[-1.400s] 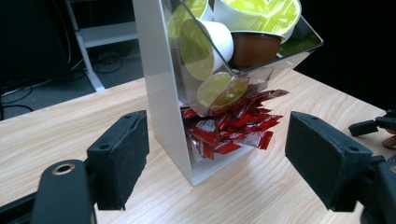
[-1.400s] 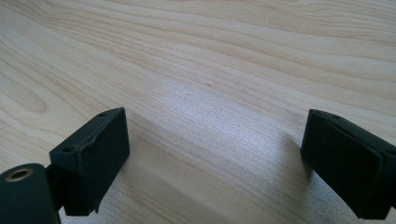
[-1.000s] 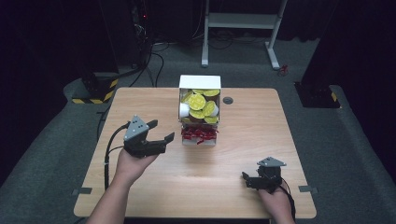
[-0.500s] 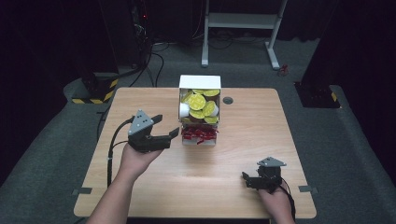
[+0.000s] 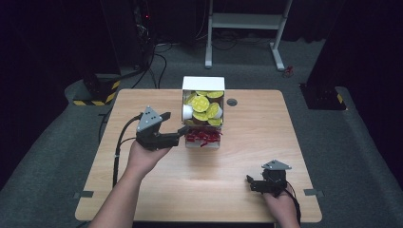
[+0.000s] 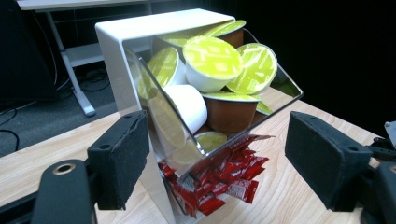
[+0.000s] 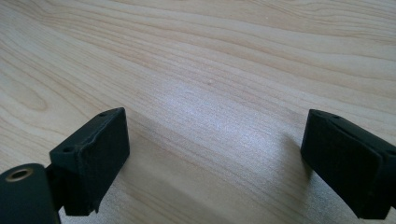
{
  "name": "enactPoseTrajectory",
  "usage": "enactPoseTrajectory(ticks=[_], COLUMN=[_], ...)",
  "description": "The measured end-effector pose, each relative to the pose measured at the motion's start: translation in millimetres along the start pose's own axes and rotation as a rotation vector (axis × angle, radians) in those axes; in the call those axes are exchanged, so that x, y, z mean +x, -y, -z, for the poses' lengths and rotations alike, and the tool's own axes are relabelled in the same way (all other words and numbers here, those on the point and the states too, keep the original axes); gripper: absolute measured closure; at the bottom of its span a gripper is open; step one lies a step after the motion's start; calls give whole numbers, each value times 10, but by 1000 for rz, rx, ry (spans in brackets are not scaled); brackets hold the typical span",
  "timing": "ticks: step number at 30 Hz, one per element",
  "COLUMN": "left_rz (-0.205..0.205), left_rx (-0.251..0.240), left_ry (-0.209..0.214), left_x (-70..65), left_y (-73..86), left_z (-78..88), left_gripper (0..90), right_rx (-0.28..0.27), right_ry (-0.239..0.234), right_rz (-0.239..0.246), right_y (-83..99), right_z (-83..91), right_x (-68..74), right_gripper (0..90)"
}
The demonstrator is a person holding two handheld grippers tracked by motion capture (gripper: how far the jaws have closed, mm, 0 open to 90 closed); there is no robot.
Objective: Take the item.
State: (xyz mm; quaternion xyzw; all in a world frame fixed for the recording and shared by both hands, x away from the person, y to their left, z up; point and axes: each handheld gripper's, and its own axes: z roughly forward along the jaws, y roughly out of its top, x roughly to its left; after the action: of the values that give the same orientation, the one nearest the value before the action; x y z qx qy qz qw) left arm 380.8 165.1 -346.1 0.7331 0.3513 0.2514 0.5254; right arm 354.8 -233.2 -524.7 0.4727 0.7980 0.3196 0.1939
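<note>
Reaching: left gripper [image 5: 174, 127] hangs, jaws spread wide, just beside the clear dispenser [image 5: 203, 114] at the table's [image 5: 199, 190] far middle.
Contents: green-lidded cups [image 6: 212, 63] above, red packets [image 6: 219, 179] in the open bottom tray.
Doing it well: likely a packet pick; come in low and level under the clear front.
Right gripper [image 5: 256, 183]: wide, holding nothing, low near the front edge.
Room: bare wood all round; dispenser backs the far edge.

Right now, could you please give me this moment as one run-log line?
left gripper: open, at dispenser front | right gripper: open, low over table | pods above, red sachets below
</note>
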Motion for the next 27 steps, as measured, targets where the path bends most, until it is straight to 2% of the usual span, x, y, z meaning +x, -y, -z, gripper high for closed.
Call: enactPoseTrajectory(ticks=[14,23,27], left_rz=[-6,-37,-25], left_rx=[-3,0,-8], left_ry=[10,-9,-4], left_x=[-31,-29,-22], left_y=[-117,-197,-230], left_z=[-132,-211,-249], left_gripper=[217,216,218], right_rx=[-1,-1,-1], right_ry=[0,0,0], right_rz=[3,3,2], right_y=[1,1,1], right_z=[-1,0,0], right_x=[-2,-2,-2], right_gripper=[79,79,79])
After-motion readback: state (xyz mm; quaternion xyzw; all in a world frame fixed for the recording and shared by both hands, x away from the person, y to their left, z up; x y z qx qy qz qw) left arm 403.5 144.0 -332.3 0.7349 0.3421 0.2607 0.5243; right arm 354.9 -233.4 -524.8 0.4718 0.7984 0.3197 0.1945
